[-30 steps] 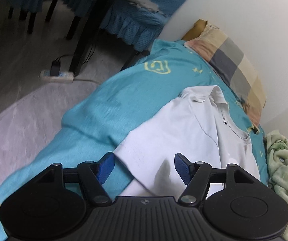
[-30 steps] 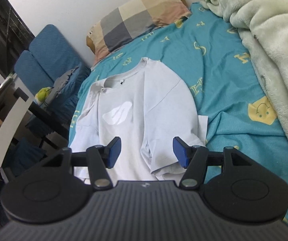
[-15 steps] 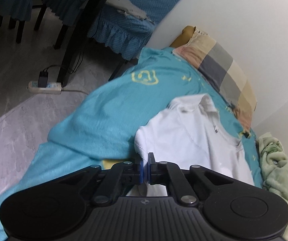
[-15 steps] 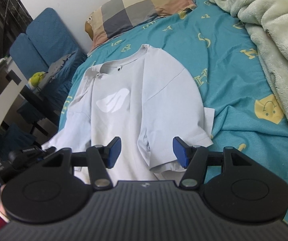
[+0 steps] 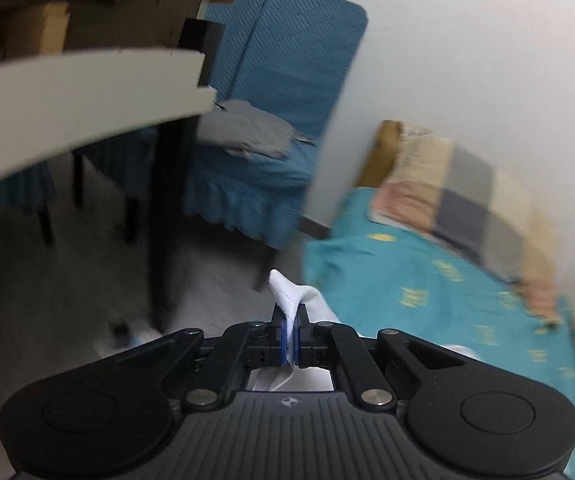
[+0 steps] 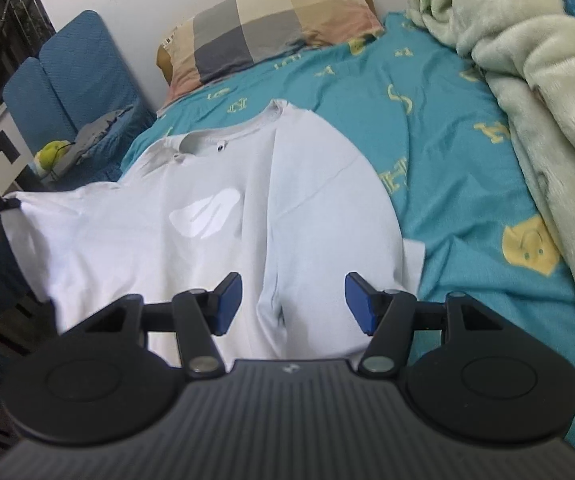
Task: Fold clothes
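The left gripper (image 5: 291,336) is pinched tight on a corner of the white T-shirt (image 6: 215,216), a tuft of hemmed cloth poking up between its blue pads (image 5: 284,334). In the right wrist view that same corner is drawn out taut off the bed's edge, away from the pillow's side. The right gripper (image 6: 293,300) hovers wide apart over the shirt's lower half, holding nothing. The T-shirt lies face up on the teal bedsheet (image 6: 439,128), collar toward the checked pillow (image 6: 271,20). A pale green fleece blanket (image 6: 535,80) is heaped beside the shirt, across bare sheet. Blue quilted chairs (image 5: 279,80) stand beyond the pillow end of the bed.
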`<action>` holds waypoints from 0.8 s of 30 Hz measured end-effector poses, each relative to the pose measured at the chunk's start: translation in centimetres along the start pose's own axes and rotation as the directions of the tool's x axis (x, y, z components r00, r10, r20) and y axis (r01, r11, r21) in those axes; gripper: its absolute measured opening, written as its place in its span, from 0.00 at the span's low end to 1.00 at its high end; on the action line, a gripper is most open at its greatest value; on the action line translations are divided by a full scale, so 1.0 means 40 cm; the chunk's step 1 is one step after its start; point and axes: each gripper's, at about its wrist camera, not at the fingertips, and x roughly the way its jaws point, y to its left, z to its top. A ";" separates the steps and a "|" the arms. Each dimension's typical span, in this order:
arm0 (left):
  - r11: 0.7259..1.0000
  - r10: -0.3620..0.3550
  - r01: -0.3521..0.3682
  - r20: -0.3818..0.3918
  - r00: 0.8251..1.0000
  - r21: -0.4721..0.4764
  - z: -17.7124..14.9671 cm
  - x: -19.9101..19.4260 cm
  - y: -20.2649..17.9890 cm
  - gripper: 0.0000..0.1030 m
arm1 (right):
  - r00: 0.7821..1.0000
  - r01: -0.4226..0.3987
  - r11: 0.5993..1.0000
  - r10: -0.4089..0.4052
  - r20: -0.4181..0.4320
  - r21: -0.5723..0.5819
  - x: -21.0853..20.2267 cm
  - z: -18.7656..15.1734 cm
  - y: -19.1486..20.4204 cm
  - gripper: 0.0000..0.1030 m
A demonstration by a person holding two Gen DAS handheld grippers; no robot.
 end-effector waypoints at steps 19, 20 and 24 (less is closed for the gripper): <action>0.986 -0.053 0.074 -0.138 0.989 0.148 -0.173 0.019 -0.009 0.40 | 1.000 0.005 0.996 -0.002 0.030 -0.085 0.063 0.011 0.013 0.58; 0.984 -0.068 0.087 -0.128 0.989 0.154 -0.185 -0.022 -0.020 0.41 | 0.999 -0.002 0.996 0.006 0.036 -0.095 0.055 0.012 0.017 0.58; 0.973 -0.125 0.140 -0.092 0.988 0.183 -0.248 -0.191 -0.065 0.50 | 0.998 -0.015 0.993 0.022 0.065 -0.118 0.015 0.019 0.024 0.58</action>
